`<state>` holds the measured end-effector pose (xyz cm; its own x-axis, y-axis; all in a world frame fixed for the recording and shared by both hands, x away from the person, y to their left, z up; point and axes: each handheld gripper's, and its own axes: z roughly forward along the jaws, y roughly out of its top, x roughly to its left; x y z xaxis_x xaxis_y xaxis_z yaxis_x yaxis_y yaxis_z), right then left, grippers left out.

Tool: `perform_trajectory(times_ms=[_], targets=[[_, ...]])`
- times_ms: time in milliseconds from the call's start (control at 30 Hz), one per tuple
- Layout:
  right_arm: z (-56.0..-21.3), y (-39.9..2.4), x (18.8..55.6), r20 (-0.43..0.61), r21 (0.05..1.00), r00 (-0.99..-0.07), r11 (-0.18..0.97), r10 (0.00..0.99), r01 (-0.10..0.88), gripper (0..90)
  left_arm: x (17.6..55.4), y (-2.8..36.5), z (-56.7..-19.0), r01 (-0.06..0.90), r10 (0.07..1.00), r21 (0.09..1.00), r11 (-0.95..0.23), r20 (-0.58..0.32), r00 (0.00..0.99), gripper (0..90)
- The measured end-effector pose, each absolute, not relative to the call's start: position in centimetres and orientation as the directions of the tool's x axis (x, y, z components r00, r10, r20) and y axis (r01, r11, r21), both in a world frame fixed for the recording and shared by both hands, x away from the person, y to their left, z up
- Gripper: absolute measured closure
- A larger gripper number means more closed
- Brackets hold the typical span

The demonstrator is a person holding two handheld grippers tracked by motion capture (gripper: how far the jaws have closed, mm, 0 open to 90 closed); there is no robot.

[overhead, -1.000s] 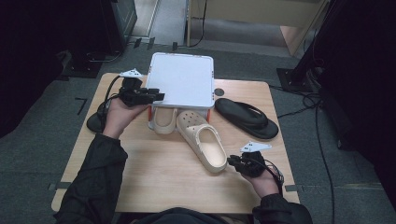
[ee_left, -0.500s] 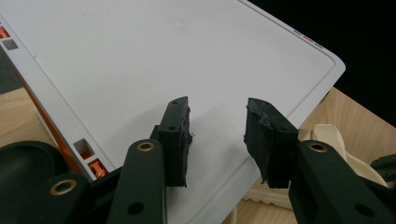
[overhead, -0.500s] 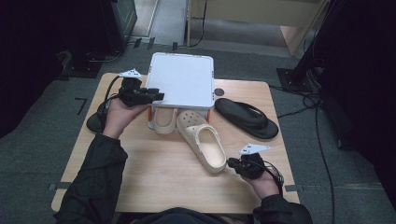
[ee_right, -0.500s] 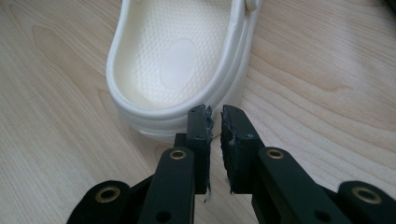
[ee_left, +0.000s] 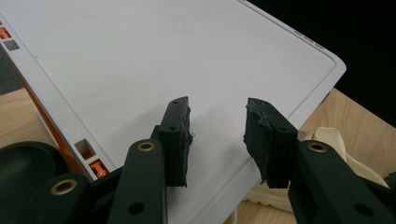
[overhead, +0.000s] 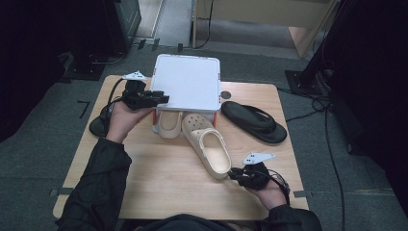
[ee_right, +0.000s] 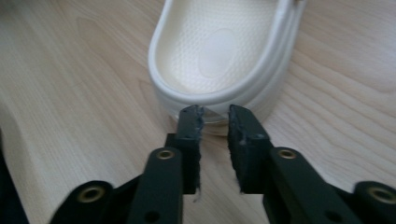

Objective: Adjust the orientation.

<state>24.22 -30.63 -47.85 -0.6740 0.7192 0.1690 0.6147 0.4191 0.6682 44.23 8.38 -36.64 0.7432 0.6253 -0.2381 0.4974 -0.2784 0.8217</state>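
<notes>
Seemingly about halfway through tidying the footwear under the rack. Nearest, at the front right of the light wooden table (overhead: 159,183): right claw (ee_right: 214,112), aimed at the heel of the loose cream-coloured foam clog (ee_right: 219,46). Jaws a narrow gap apart, just been opening, nothing between the pads. Tips right at the heel's outer wall, possibly touching it, gripping nothing. Clog lying sole-down and slanted across the table, toe towards the rack, heel towards the claw.

Further in, under the front edge of the white flat-topped plastic rack with orange fittings (overhead: 190,84): a second cream clog (overhead: 169,124), toe tucked beneath, heel poking out. Judged as stowed already.

Left to do, by this reading: grip the loose clog's heel and slide it in beside its partner. Possibly the dark pair afterwards: black rubber flip-flop (overhead: 255,122) to the right of the rack, another black sandal (overhead: 97,127) at the table's left edge, by the left hand.

Farthest: left claw (ee_left: 217,126), hovering over the near left corner of the rack's top, jaws spread wide, holding nothing, well apart from the loose clog.
</notes>
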Motion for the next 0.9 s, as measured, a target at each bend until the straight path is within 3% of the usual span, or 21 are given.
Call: perform_trajectory(times_ms=[600,900], targets=[[-48.6,-25.7,24.0,0.166,0.660,-0.767,0.508,0.619,0.553,78.1,44.2,8.4,-36.7,0.499,0.626,0.822,-0.274,-0.241,0.742,61.0],[-48.8,-24.0,24.5,0.172,0.687,-0.772,0.487,0.612,0.539,79.8,44.3,8.5,-36.7,0.498,0.625,0.823,-0.273,-0.241,0.742,61.3]])
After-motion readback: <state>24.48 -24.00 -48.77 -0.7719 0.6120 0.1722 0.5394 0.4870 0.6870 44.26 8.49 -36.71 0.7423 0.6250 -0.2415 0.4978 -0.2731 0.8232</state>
